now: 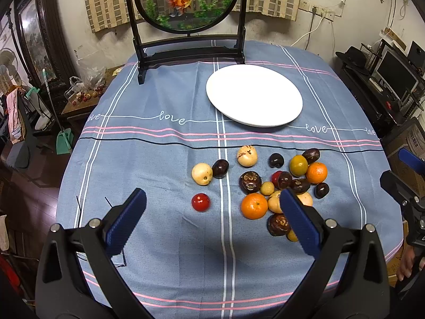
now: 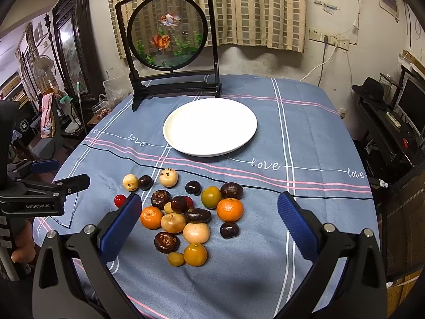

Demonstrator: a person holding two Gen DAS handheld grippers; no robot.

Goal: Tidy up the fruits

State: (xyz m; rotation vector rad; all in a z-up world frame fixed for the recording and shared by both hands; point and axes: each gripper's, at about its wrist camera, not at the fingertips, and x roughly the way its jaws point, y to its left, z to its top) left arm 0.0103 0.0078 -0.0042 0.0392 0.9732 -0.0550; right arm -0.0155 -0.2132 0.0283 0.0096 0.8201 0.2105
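A heap of small fruit lies on the blue tablecloth: several oranges (image 1: 254,205) (image 2: 229,209), dark brown ones (image 1: 250,182) (image 2: 166,242), pale ones (image 1: 202,173) (image 2: 196,232) and a red one (image 1: 201,202) (image 2: 119,200) off to the left. Beyond the heap sits a bare white plate (image 1: 254,95) (image 2: 209,127). My left gripper (image 1: 212,203) hovers open above the near left of the heap, nothing between its fingers. The right gripper (image 2: 209,204) is open too, held over the heap's near side. Each gripper shows at the edge of the other's view.
A black-framed round goldfish screen (image 1: 186,13) (image 2: 170,45) stands at the table's far edge behind the plate. Furniture and clutter crowd the floor to the left, a dark desk with a monitor (image 1: 395,74) stands to the right. A hand (image 2: 22,242) grips the left tool.
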